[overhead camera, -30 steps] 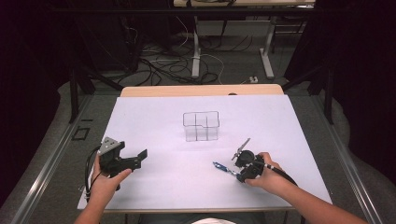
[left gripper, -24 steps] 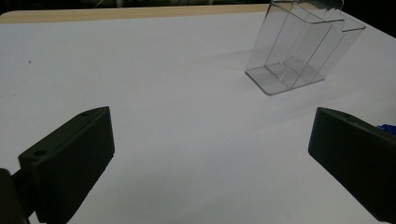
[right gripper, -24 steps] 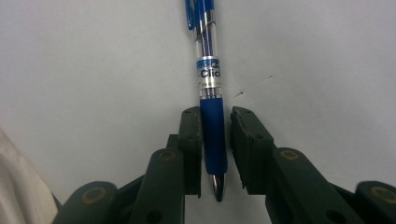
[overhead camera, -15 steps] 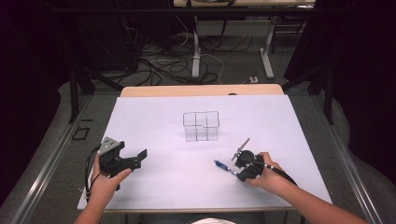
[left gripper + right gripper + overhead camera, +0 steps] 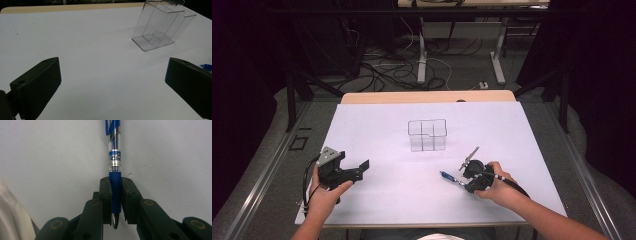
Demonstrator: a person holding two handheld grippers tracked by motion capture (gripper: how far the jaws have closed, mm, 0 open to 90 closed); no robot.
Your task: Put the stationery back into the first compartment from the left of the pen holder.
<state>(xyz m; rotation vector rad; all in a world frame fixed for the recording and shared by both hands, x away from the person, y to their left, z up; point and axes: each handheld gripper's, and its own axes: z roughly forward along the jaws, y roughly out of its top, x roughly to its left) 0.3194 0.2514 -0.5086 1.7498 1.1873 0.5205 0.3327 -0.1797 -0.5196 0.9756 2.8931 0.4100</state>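
Note:
A blue click pen (image 5: 114,162) lies along the white table sheet (image 5: 377,130), with its grip section pinched between the pads of my right gripper (image 5: 115,182). Those jaws have just been closing and now press on the pen. From the high view the pen (image 5: 447,176) sticks out to the left of the right gripper (image 5: 460,182), at the front right. My left gripper (image 5: 359,170) rests at the front left, its jaws wide open with nothing between them (image 5: 112,82). A clear plastic compartment box (image 5: 427,135) stands upright mid-table, beyond both grippers.
The clear box (image 5: 160,27) stands ahead and to the right of the left jaws. A wooden table edge (image 5: 427,96) runs along the back. Cables and desk legs lie on the dark floor beyond.
The right gripper's jaws have drawn in on the pen. Both hands stay where they were.

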